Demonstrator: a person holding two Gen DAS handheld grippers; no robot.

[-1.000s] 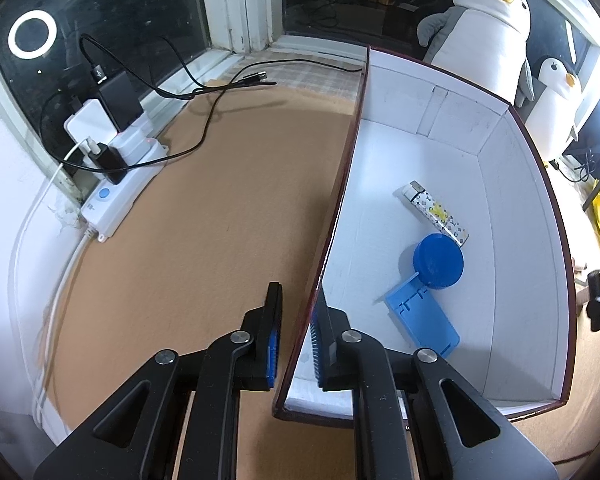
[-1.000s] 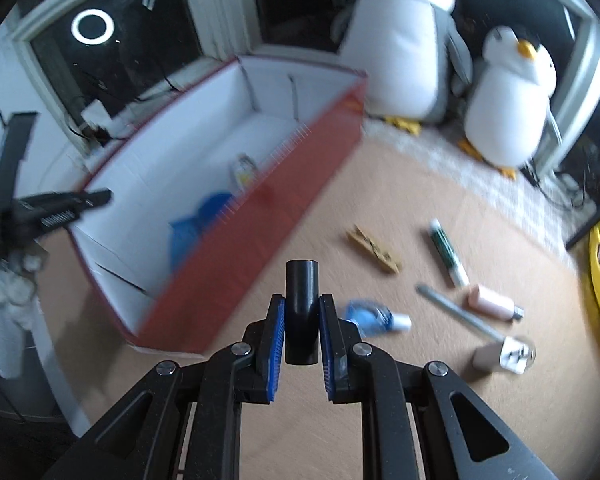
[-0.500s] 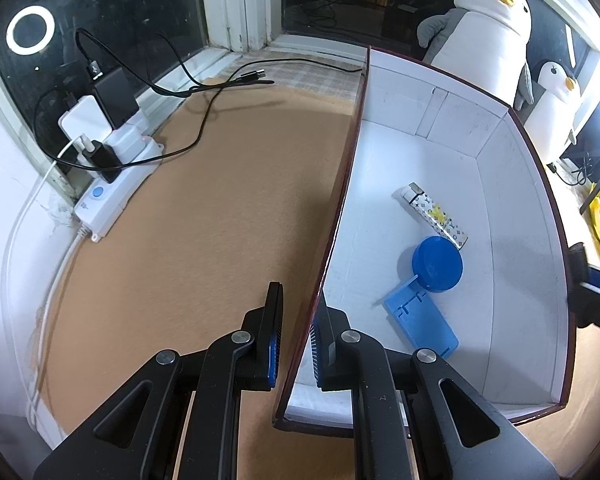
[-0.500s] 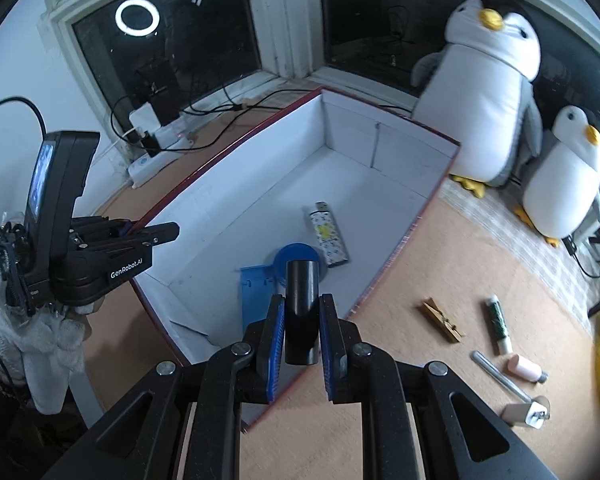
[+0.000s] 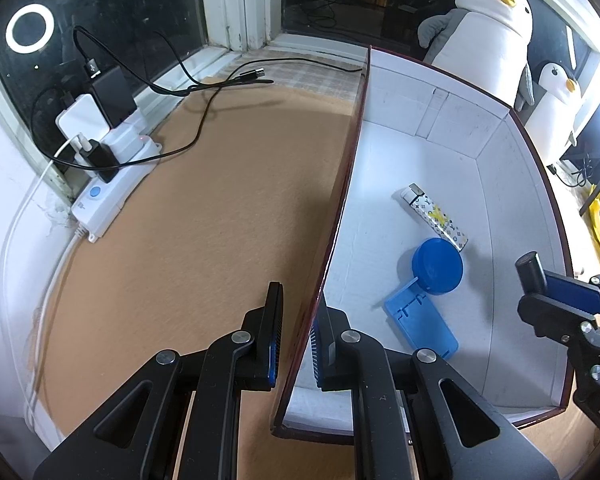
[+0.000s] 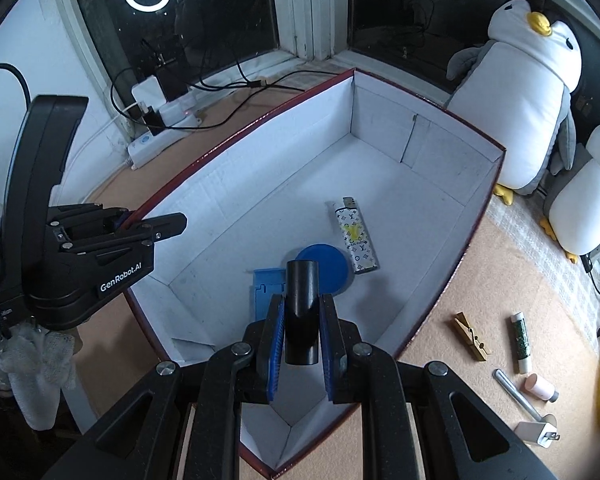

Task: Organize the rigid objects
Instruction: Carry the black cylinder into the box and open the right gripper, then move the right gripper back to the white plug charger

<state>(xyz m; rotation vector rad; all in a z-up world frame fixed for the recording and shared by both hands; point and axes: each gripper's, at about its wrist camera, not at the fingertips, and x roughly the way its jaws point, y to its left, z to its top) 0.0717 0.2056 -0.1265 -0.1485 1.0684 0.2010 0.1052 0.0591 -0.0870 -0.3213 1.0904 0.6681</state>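
A white-lined box with a dark red outside [image 5: 512,216] [image 6: 384,152] sits on the tan mat. My left gripper [image 5: 298,322] [image 6: 156,226] is shut on the box's left wall, one finger on each side of it. My right gripper [image 6: 300,326] [image 5: 548,284] is shut on a black cylinder [image 6: 301,308] [image 5: 531,271] and hangs over the near part of the box. On the box floor lie a patterned lighter [image 6: 356,236] [image 5: 436,216], a blue round lid [image 6: 332,270] [image 5: 437,266] and a blue flat holder [image 6: 266,292] [image 5: 422,326].
On the mat right of the box lie a wooden clothespin [image 6: 471,336], a green tube [image 6: 521,342], a metal rod [image 6: 514,392], a pink bottle [image 6: 540,387] and a white plug [image 6: 536,434]. A power strip with chargers and cables [image 5: 108,176] sits at left. Two plush penguins [image 6: 528,92] stand behind.
My right gripper has carried the black cylinder leftward from above the mat to above the box interior, rolling slightly. The left gripper has kept its hold on the box wall.
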